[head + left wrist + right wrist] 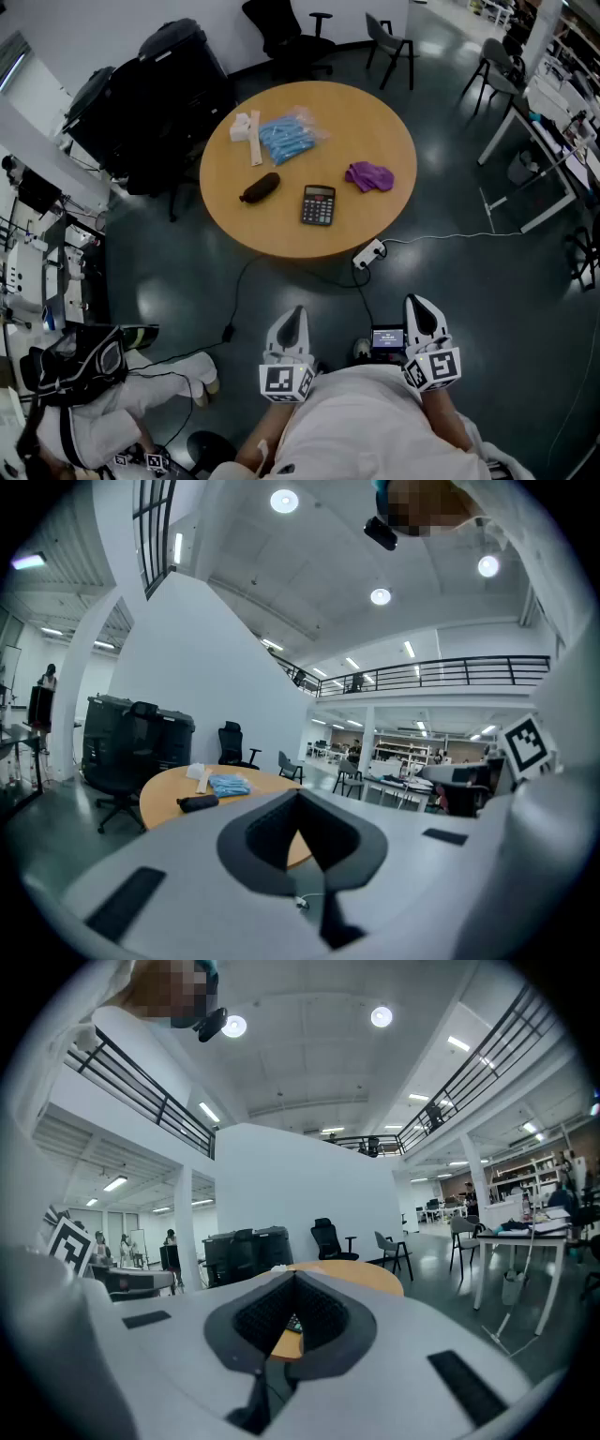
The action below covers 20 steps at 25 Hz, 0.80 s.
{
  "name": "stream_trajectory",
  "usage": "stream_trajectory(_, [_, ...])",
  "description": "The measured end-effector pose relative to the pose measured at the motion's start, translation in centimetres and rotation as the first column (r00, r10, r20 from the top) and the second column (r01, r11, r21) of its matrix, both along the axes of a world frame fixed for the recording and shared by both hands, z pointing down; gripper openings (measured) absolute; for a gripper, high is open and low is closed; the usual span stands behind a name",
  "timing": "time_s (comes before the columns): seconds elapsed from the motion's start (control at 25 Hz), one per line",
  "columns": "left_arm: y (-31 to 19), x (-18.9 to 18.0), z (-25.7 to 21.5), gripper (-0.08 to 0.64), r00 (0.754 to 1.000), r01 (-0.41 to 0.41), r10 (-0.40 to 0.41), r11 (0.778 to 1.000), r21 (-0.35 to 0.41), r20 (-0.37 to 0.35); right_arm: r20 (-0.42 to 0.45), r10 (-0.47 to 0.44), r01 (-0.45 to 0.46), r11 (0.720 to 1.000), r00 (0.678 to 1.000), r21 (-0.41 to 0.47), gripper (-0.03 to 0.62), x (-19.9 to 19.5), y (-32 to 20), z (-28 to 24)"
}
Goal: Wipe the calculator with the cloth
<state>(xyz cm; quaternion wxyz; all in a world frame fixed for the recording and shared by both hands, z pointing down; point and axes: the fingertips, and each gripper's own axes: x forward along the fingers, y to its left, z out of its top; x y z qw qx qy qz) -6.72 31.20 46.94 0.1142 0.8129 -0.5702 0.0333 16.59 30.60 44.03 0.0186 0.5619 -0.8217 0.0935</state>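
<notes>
Round wooden table (375,220) on dark glossy floor (450,300).

The round wooden table (370,117) carries a black calculator (318,204) near its front edge, a crumpled purple cloth (368,175) to its right and a dark pouch (260,187) to its left. Farther back lie a blue packet (289,137) and white pieces (249,131), side by side.
</notes>
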Motion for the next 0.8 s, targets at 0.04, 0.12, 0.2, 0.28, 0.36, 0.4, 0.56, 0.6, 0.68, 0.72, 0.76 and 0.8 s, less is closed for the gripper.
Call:
stream_trajectory(0.04, [0.0, 0.1, 0.1, 0.006, 1.000, 0.002, -0.002, 1.000, -0.002, 0.000, 0.001, -0.001, 0.001, 1.000, 1.000, -0.003, 0.015, 0.1, 0.0, 0.2])
stream_trajectory(0.12, [0.0, 0.4, 0.2, 0.006, 1.000, 0.004, -0.004, 1.000, -0.006, 0.001, 0.002, -0.003, 0.003, 1.000, 1.000, -0.007, 0.015, 0.4, -0.1, 0.4])
stream_trajectory(0.2, [-0.1, 0.6, 0.3, 0.006, 1.000, 0.004, -0.004, 1.000, -0.008, 0.002, 0.002, -0.007, 0.007, 1.000, 1.000, -0.005, 0.015, 0.6, -0.4, 0.4])
stream_trajectory(0.28, [-0.2, 0.9, 0.5, 0.006, 1.000, 0.004, -0.004, 1.000, -0.011, 0.003, 0.001, -0.010, 0.010, 1.000, 1.000, -0.004, 0.015, 0.9, -0.7, 0.3])
stream_trajectory(0.36, [-0.1, 1.2, 0.7, 0.006, 1.000, 0.005, -0.005, 1.000, -0.018, 0.001, 0.008, -0.012, 0.012, 1.000, 1.000, -0.008, 0.015, 1.1, -0.8, 0.4])
stream_trajectory(0.4, [-0.1, 1.3, 0.8, 0.006, 1.000, 0.007, -0.007, 1.000, -0.022, 0.001, 0.019, -0.012, 0.013, 1.000, 1.000, -0.009, 0.015, 1.3, -0.9, 0.4])
stream_trajectory(0.56, [-0.2, 2.1, 1.3, 0.006, 1.000, 0.014, -0.014, 0.999, -0.032, -0.003, 0.074, -0.010, 0.010, 1.000, 0.997, 0.006, 0.015, 2.3, -1.3, 0.0])
stream_trajectory(0.6, [-0.3, 2.4, 1.5, 0.006, 1.000, 0.020, -0.020, 0.999, -0.037, -0.005, 0.075, -0.015, 0.014, 1.000, 0.997, 0.010, 0.015, 2.6, -1.5, 0.0])
stream_trajectory(0.68, [-0.7, 3.0, 2.0, 0.006, 0.999, 0.032, -0.032, 0.998, -0.050, -0.009, 0.073, -0.029, 0.029, 1.000, 0.997, 0.005, 0.015, 3.2, -2.1, 0.3])
stream_trajectory(0.72, [-1.0, 3.4, 2.2, 0.006, 0.999, 0.036, -0.037, 0.998, -0.057, -0.009, 0.071, -0.036, 0.037, 0.999, 0.997, -0.003, 0.015, 3.5, -2.5, 0.6])
stream_trajectory(0.76, [-1.1, 3.6, 2.4, 0.006, 0.999, 0.040, -0.041, 0.997, -0.063, -0.008, 0.069, -0.046, 0.047, 0.999, 0.997, -0.010, 0.015, 3.8, -3.0, 0.8])
stream_trajectory(0.8, [-1.2, 3.9, 2.5, 0.006, 0.999, 0.044, -0.044, 0.997, -0.065, -0.003, 0.068, -0.059, 0.060, 0.998, 0.996, -0.013, 0.015, 4.0, -3.4, 0.9])
